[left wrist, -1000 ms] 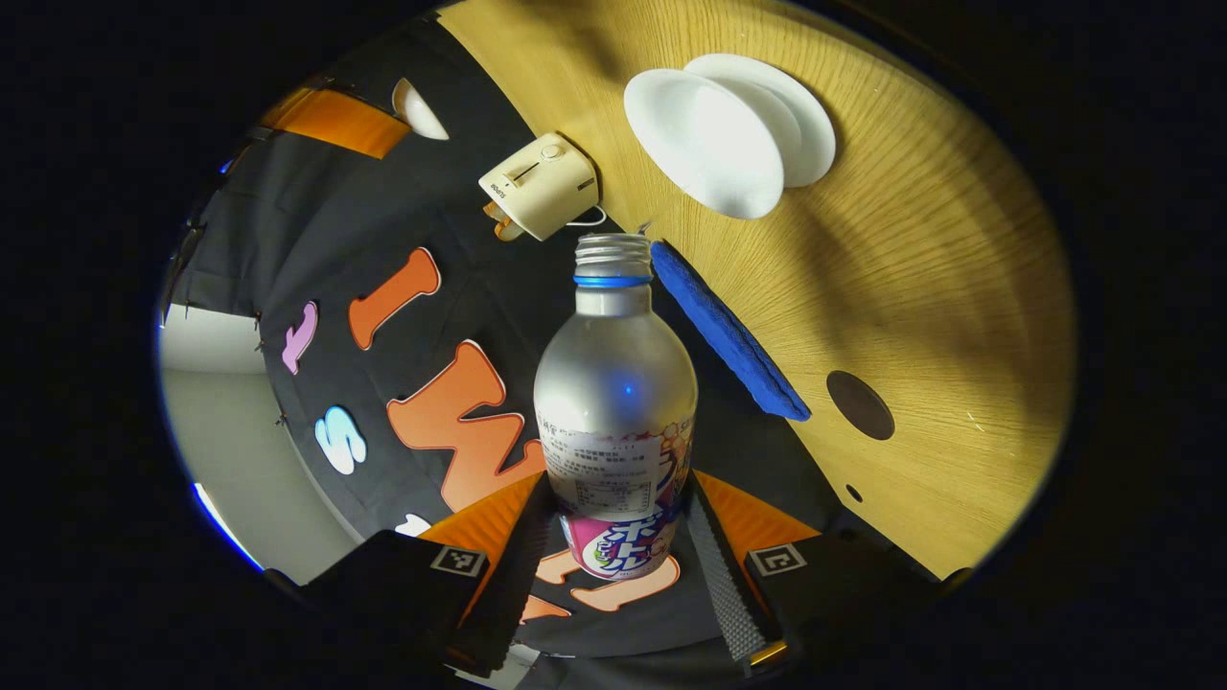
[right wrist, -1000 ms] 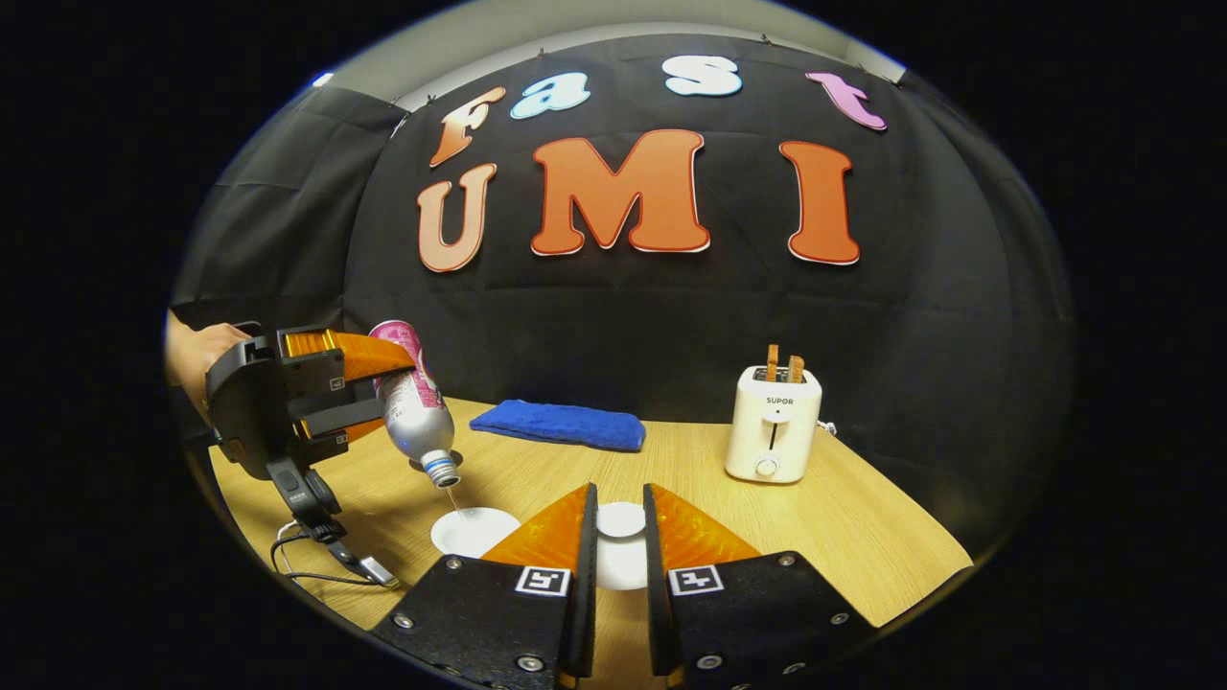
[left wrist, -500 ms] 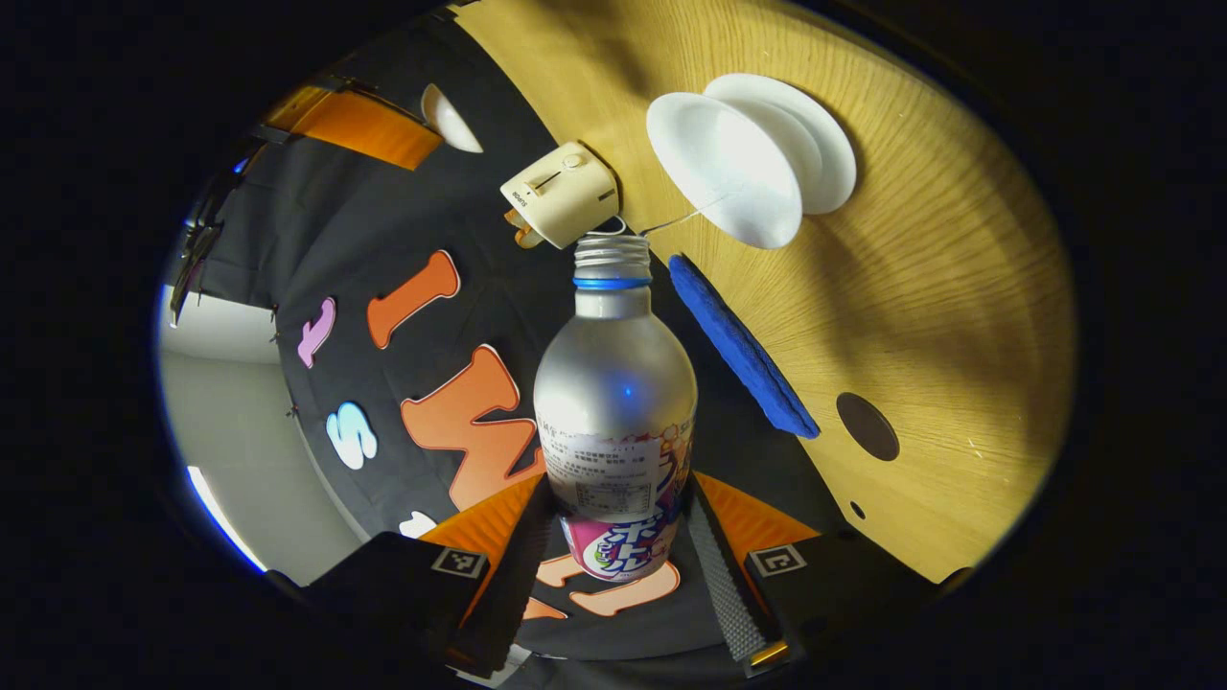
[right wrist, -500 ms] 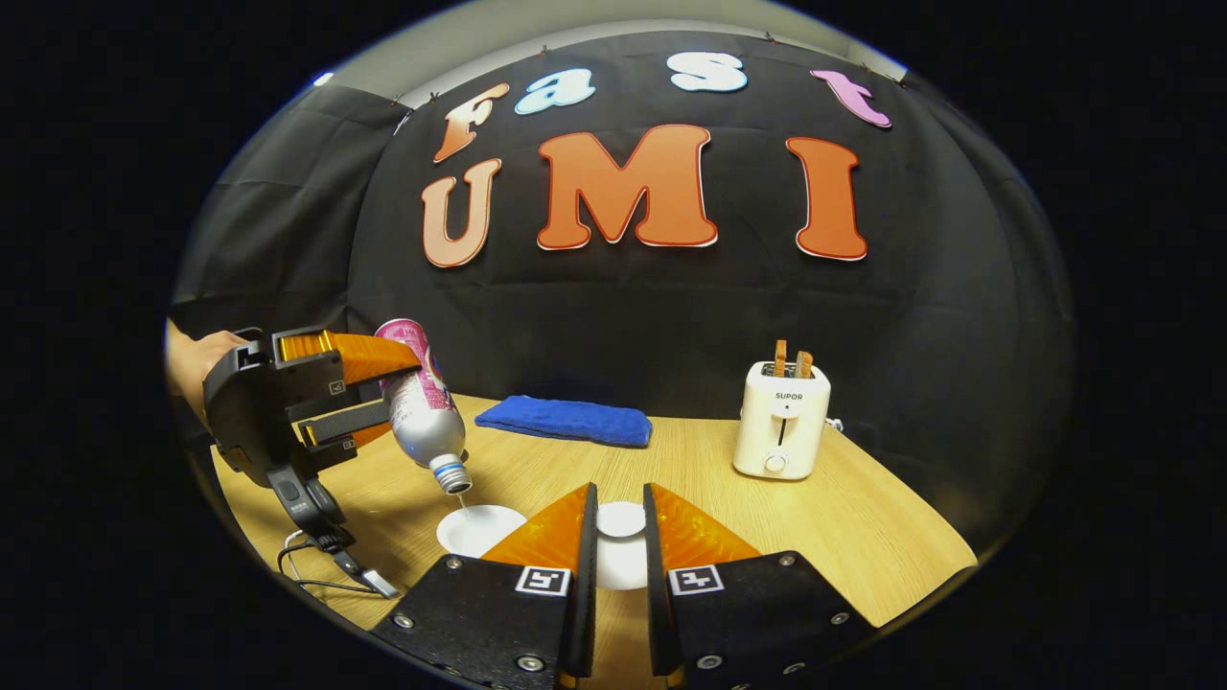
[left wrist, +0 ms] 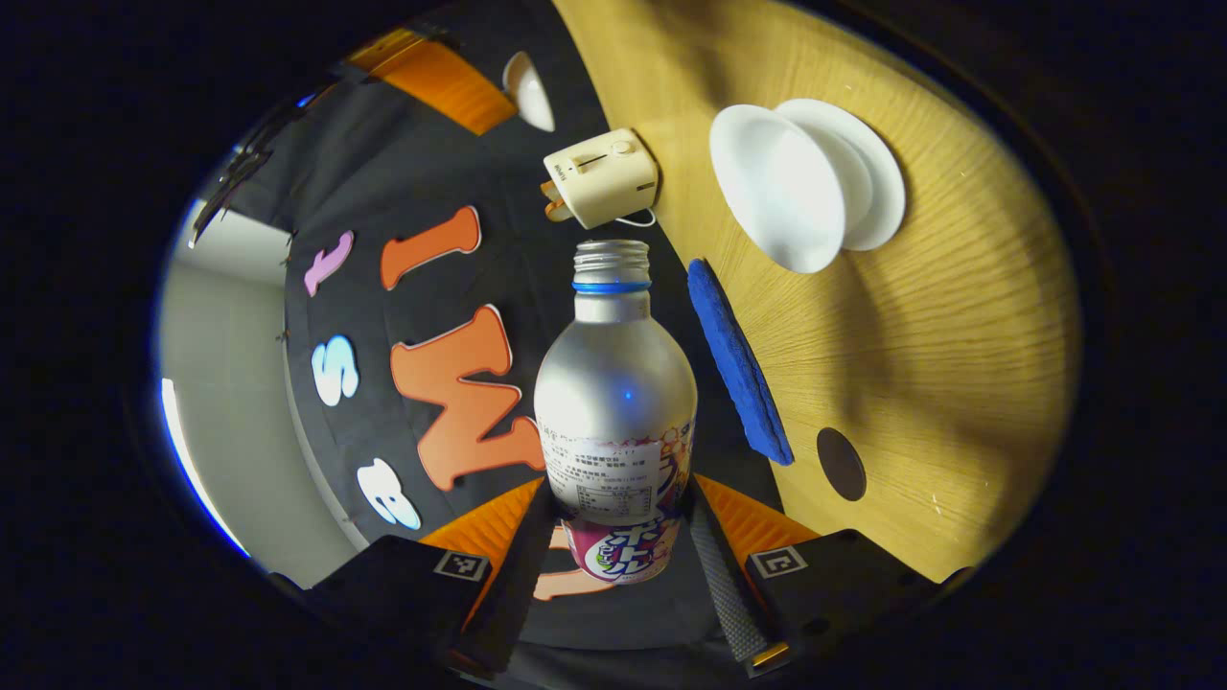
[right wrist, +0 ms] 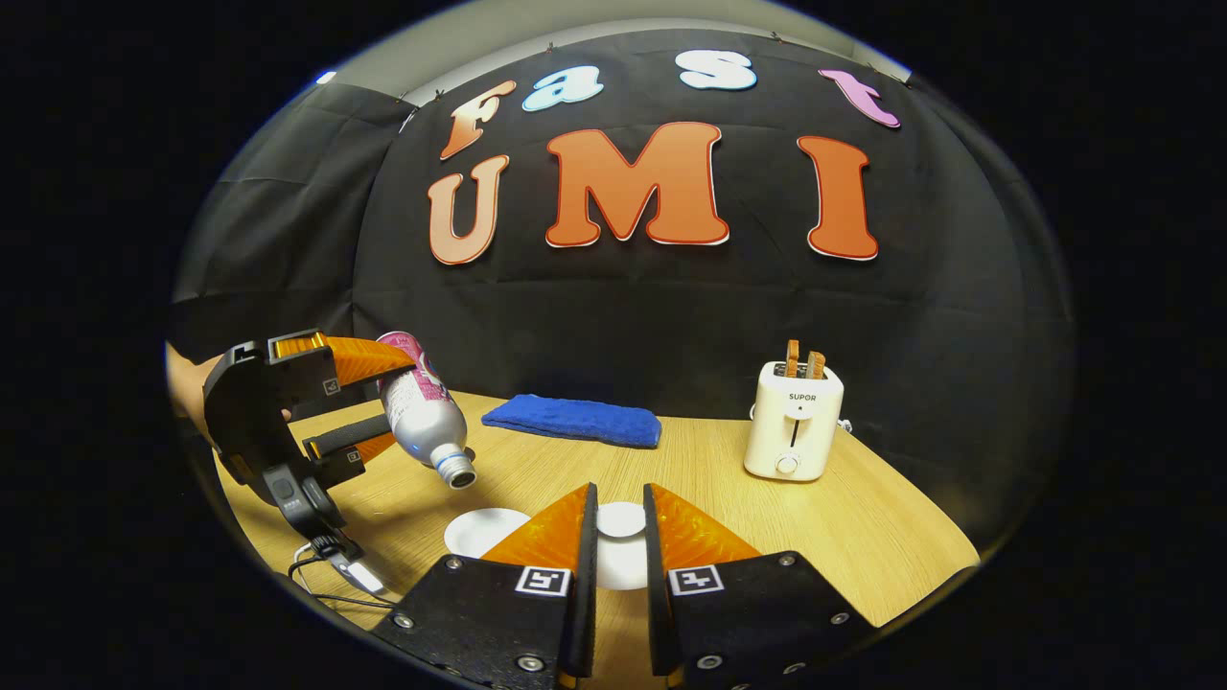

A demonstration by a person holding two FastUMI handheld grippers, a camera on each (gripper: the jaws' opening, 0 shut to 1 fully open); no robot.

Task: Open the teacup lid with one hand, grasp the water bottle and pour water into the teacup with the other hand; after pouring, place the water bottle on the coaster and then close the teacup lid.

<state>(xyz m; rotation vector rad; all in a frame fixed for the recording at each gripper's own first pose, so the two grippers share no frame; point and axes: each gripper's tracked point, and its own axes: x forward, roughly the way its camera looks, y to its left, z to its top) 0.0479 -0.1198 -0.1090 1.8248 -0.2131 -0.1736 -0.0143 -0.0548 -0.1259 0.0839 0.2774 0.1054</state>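
Wooden table (right wrist: 824, 522) holds the open white teacup (right wrist: 479, 530). Above it, the left gripper (left wrist: 618, 537) pinches the tilted water bottle (left wrist: 615, 402). The right gripper (right wrist: 618, 537) pinches the teacup lid (right wrist: 621, 520).

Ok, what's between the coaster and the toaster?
The blue cloth lies on the table between the coaster and the toaster, as the left gripper view shows.

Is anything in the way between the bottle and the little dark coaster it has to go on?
Nothing visible is. The left gripper holds the water bottle tilted above the table; the coaster lies bare, with the blue cloth beside it, not on it.
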